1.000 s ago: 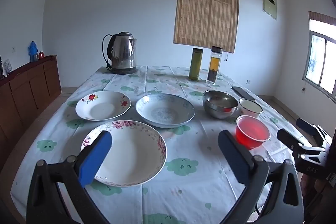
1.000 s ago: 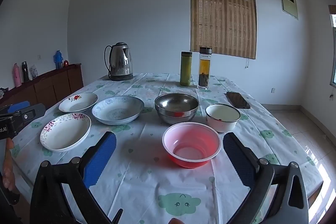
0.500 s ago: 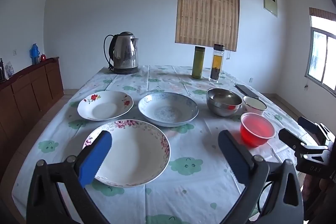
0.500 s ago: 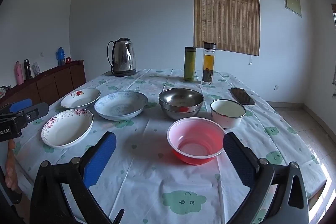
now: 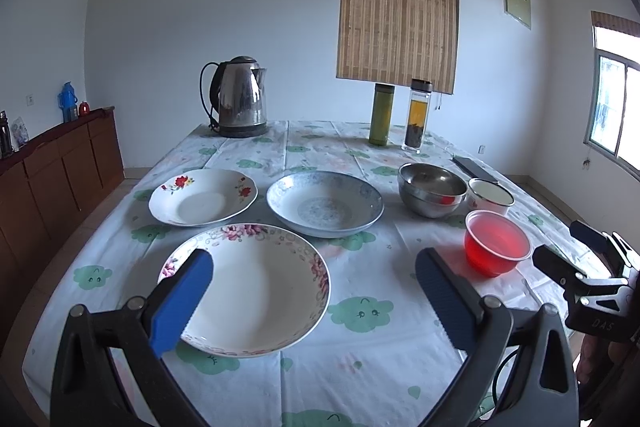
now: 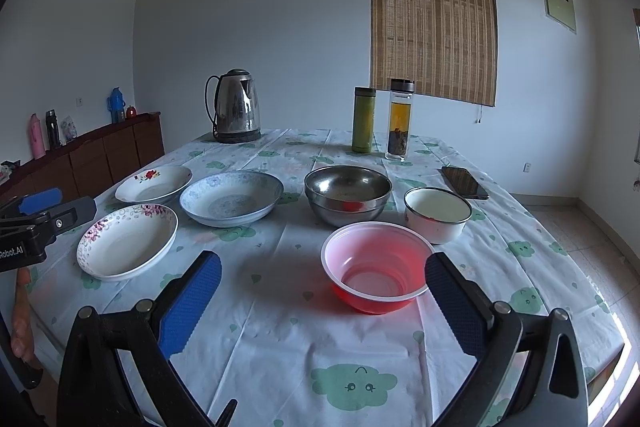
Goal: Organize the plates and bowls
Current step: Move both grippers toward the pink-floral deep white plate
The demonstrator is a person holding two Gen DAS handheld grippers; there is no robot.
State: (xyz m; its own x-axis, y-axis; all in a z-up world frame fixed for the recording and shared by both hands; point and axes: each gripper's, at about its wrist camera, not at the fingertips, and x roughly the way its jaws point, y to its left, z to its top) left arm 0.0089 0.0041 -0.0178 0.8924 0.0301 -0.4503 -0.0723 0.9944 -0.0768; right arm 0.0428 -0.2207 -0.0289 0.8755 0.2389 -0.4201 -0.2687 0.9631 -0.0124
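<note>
We see a table (image 5: 248, 383) under a cloud-print cloth, with three plates on one half and three bowls on the other, all apart from one another and none stacked.

From the left wrist view, the left gripper (image 5: 314, 291) hangs above the near edge with its blue pads spread wide, grasping nothing. The pink-flowered plate (image 5: 256, 287) lies just beyond it, between the pads in this view. At 11 o'clock from that plate sits the red-flowered plate (image 5: 202, 195); at 1 o'clock sits the blue-patterned plate (image 5: 325, 202). Out at 3 o'clock from the blue-patterned plate stands the steel bowl (image 5: 432, 189), with the white enamel bowl (image 5: 490, 195) just beside it and the red plastic bowl (image 5: 496, 242) nearer to us.

From the right wrist view, the right gripper (image 6: 322, 301) is likewise released, its pads wide apart and empty. The red plastic bowl lies just ahead, close to the right pad. The steel bowl is at 12 o'clock from it, the white enamel bowl at 1 o'clock.

Along the far edge of the table stand an electric kettle (image 6: 236, 107), a green flask (image 6: 363, 119) and a glass tea bottle (image 6: 400, 119). A dark phone (image 6: 464, 182) lies at 1 o'clock from the enamel bowl. A wooden sideboard (image 6: 112, 155) runs along the wall at 9 o'clock.
</note>
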